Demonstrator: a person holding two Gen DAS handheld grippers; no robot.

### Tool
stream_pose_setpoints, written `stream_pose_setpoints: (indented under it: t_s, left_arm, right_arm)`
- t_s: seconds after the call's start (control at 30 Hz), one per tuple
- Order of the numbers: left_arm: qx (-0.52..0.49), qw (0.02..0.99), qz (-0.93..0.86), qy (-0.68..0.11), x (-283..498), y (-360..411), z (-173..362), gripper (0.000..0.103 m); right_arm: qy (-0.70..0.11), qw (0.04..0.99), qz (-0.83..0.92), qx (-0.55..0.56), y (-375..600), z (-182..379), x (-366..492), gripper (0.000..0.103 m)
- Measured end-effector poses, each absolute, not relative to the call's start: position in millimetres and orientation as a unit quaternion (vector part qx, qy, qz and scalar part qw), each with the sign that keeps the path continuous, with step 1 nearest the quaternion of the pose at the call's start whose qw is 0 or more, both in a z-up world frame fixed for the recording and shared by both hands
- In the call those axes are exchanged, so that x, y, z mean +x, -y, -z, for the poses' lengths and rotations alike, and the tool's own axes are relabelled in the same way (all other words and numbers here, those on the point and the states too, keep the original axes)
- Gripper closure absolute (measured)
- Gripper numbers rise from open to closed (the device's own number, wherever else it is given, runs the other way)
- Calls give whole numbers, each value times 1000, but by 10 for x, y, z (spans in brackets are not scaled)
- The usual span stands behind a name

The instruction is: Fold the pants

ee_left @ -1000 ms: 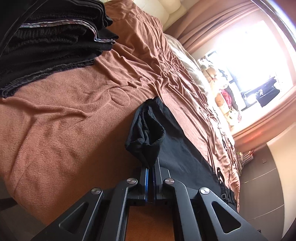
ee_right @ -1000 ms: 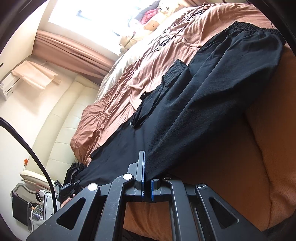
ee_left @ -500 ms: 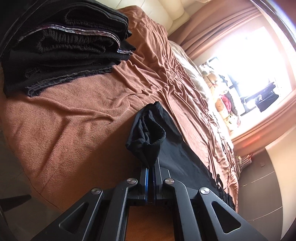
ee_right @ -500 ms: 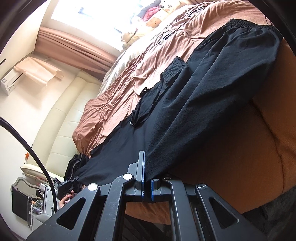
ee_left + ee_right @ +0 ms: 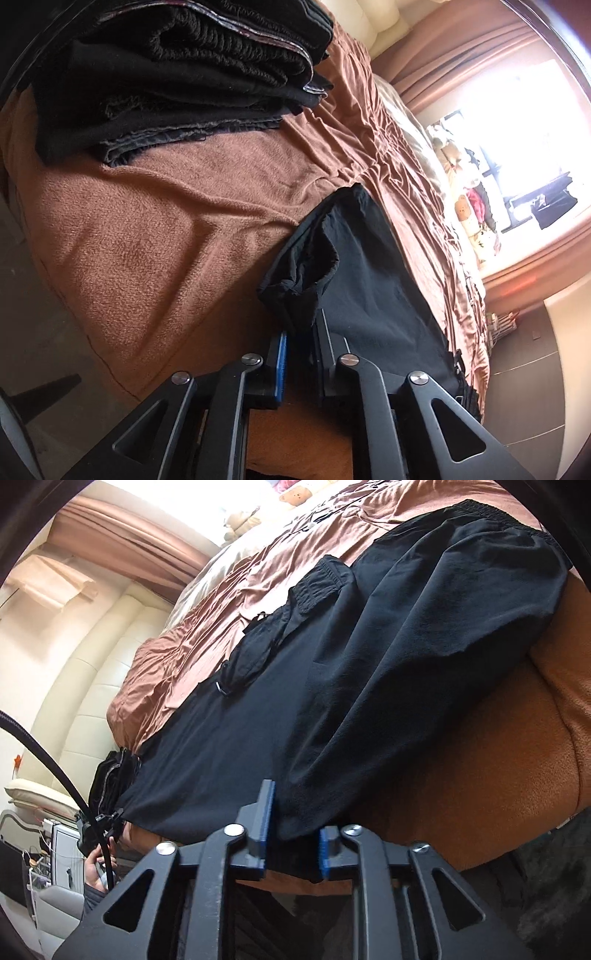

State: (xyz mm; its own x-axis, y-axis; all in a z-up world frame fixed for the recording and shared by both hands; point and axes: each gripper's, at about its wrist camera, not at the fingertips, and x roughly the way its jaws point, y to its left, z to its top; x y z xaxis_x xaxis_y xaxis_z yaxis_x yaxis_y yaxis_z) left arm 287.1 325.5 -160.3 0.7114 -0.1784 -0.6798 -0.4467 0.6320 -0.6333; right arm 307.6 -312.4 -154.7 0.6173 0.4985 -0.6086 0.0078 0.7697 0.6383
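Nearest the left wrist camera, the left claw (image 5: pixel 300 343) has just been opening: a gap shows between its blue-padded finger and the other one, and the bunched cuff of the black pants (image 5: pixel 354 280) sits in that gap, draped over the far finger. Whether the pads still press on the cloth cannot be told for sure; they look parted from it. Beyond the claw the pant leg runs away along the edge of the bed, lying flat on the brown blanket (image 5: pixel 177 221). Further off, toward the upper left, a stack of folded dark clothes (image 5: pixel 177 74) rests on the same blanket. At the far end are a cream padded headboard, pinkish curtains and a bright window with soft toys on the sill.

In the right wrist view, the right claw (image 5: pixel 293 836) has also just been opening. Its two blue pads stand clearly apart, with the hem of the pants (image 5: pixel 369 686) hanging between them at the bed's edge, loose from either pad. Past the claw the pants spread over the blanket (image 5: pixel 517 760), one layer folded across the other, the elastic waistband at the far upper right. A person's hand (image 5: pixel 96 867) shows low at the left, beside a black cable (image 5: pixel 55 760).
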Motion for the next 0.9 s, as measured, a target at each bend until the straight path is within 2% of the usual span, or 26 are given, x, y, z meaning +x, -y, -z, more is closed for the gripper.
stream_pose_setpoints:
  t_s: [0.03, 0.07, 0.2, 0.9]
  left_arm:
    - [-416, 824, -89, -374, 2855, -3260, 1611, 75]
    - [-412, 825, -96, -376, 2836, -3270, 1616, 65]
    - [-410, 827, -106, -369, 2771, -3299, 1599, 53]
    - [-362, 838, -133, -385, 2864, -2920, 1555, 52]
  right_arm:
    - [-408, 847, -147, 307, 3140, 1529, 3059, 59]
    - [-402, 849, -149, 309, 3187, 1506, 3038, 48]
    - [-384, 855, -141, 319, 3451, 1459, 2951, 46]
    - [-303, 848, -16, 434, 5131, 1647, 2745, 46]
